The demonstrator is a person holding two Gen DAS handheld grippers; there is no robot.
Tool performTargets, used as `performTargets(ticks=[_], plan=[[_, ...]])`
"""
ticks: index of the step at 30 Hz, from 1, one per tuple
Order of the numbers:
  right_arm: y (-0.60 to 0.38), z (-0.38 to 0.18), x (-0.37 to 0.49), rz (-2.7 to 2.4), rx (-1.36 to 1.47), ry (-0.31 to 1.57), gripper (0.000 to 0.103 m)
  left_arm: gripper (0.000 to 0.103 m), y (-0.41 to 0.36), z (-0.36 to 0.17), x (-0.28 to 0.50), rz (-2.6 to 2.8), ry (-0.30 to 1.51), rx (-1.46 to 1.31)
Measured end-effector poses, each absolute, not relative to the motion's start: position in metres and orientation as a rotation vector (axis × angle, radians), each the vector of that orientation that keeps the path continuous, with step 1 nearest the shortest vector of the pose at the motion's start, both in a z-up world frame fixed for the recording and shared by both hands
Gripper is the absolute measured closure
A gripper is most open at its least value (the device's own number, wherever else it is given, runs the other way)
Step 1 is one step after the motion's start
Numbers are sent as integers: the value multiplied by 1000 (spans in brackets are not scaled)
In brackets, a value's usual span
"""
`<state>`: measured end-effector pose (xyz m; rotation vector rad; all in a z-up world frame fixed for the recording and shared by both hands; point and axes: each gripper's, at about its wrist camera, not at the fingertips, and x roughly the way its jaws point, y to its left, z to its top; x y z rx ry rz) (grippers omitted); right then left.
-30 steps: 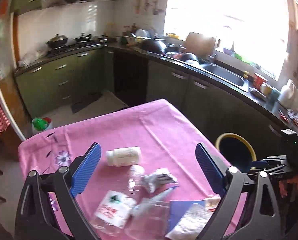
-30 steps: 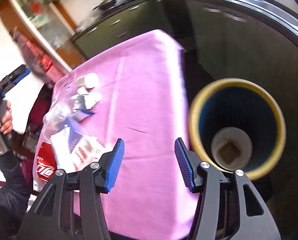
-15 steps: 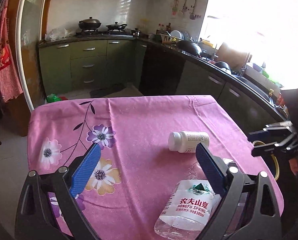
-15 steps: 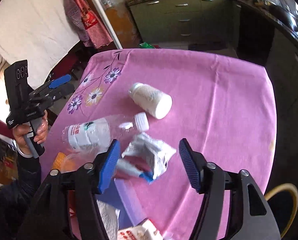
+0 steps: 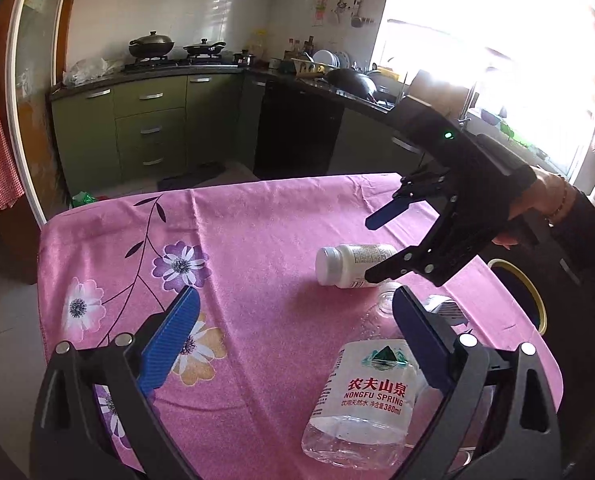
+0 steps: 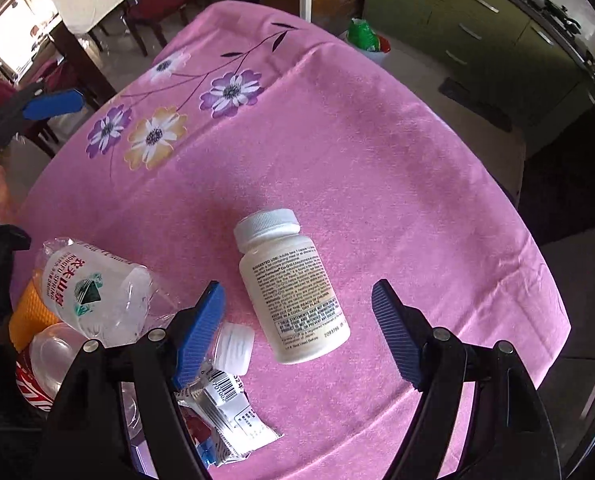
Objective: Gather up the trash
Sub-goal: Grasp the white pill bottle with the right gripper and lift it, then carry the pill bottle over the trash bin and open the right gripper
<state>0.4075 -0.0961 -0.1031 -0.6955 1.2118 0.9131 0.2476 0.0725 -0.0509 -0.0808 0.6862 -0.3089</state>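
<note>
**Right gripper poised over white pill bottle, jaws wide**

- Tabletop (image 6: 377, 152) covered in pink cloth with a flower print. Kitchen behind: green cabinets, stove with pots, bright window.
- White pill bottle (image 6: 293, 292) lies on its side near the middle of the cloth, cap pointing toward the flowers. Nothing touches it.
- Right gripper (image 6: 297, 320) points steeply down over the bottle. Its jaws have just been opening; blue fingers (image 6: 201, 328) now spread wide, one on each side of the bottle's lower half, clear of its sides. Seen from the left wrist camera, the same gripper (image 5: 377, 248) hangs above the bottle (image 5: 349, 266), the person's hand (image 5: 537, 208) on the grip.
- Left gripper (image 5: 293, 340) sits low over the near edge of the tabletop, fingers spread, nothing pinched. Its right finger (image 5: 421, 344) overlaps the neck end of a clear water bottle (image 5: 369, 396) in view; contact cannot be told.
- Clear water bottle (image 6: 93, 292) lies on its side, uncapped, just beside the right gripper's left finger. A loose white cap (image 6: 235, 348) rests near the pill bottle's base.
- Foil wrapper with barcode (image 6: 225, 412) lies below the cap, partly under the gripper frame.
- Yellow-rimmed bin (image 5: 525, 292) stands off the tabletop's right edge.
</note>
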Motion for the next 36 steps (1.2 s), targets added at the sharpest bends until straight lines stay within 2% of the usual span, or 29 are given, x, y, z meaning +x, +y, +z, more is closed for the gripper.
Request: performTargets(ticks=[7,13,15,22,28,36], plan=[[-76,-133,415,892,-785,1254,28,10,66,-54,247,-323,695,-62],[-72,-145,413,895,-789,1270,36,10,62,-52,245,-333,687,-52],[-74,-146,413,913,-753,1283,50,10,61,-52,244,-332,686,-50],[-89,-139,414,871,-663,1246,52,10,60,-53,245,-335,688,-49],[-125,-113,421,802,-495,1215,52,10,60,-53,243,-339,681,-51],[-234,-57,379,692,-205,1160,52,9,57,-54,241,-348,676,-42]])
